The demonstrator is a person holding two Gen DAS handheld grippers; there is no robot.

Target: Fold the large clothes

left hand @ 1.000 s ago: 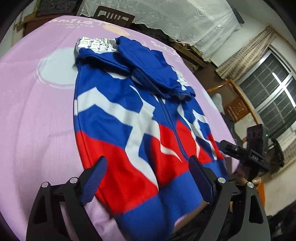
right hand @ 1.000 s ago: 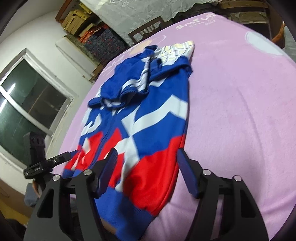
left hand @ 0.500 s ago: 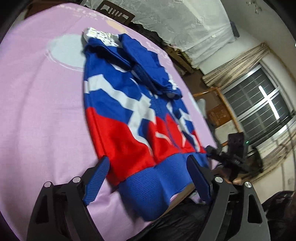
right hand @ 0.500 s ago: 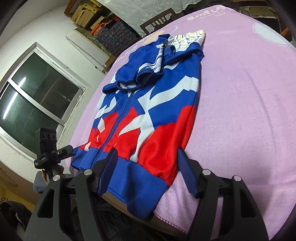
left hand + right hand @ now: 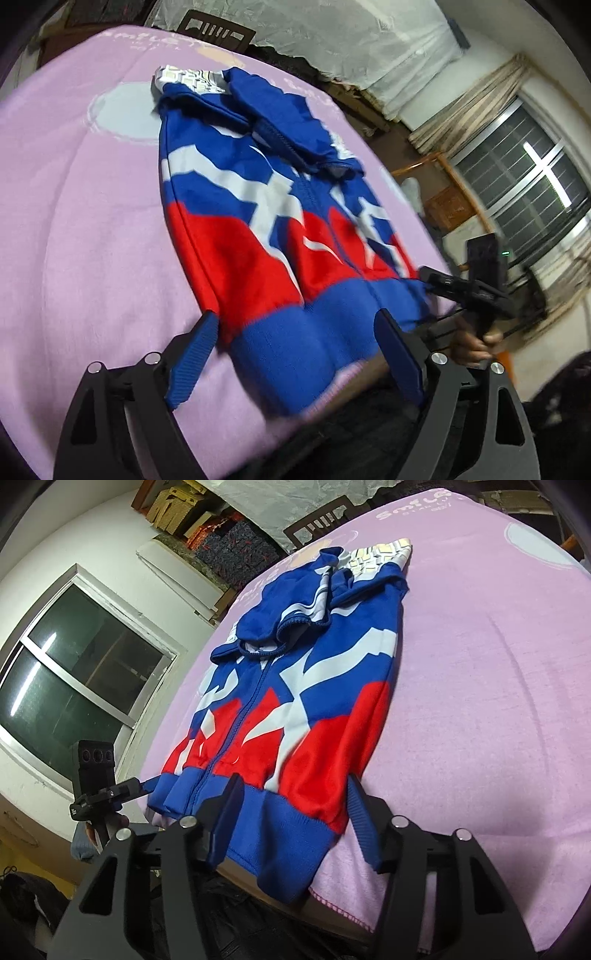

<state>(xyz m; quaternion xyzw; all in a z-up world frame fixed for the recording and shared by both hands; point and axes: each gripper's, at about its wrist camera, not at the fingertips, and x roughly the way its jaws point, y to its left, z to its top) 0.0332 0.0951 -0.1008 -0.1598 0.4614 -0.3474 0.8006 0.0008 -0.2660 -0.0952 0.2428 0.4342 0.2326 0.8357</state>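
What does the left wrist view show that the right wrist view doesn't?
Only the left wrist view shows the curtains by a barred window, and the right hand-held gripper at the hem's far corner. Only the right wrist view shows stacked boxes, a plain window, and the left hand-held gripper by the opposite corner. Both show the jacket lying flat on the pink cloth, its blue hem hanging over the near edge, and a chair behind.

My blue, red and white zip jacket (image 5: 266, 229) lay flat on the pink blanket (image 5: 85, 229), its ribbed hem overhanging the blanket's near edge.
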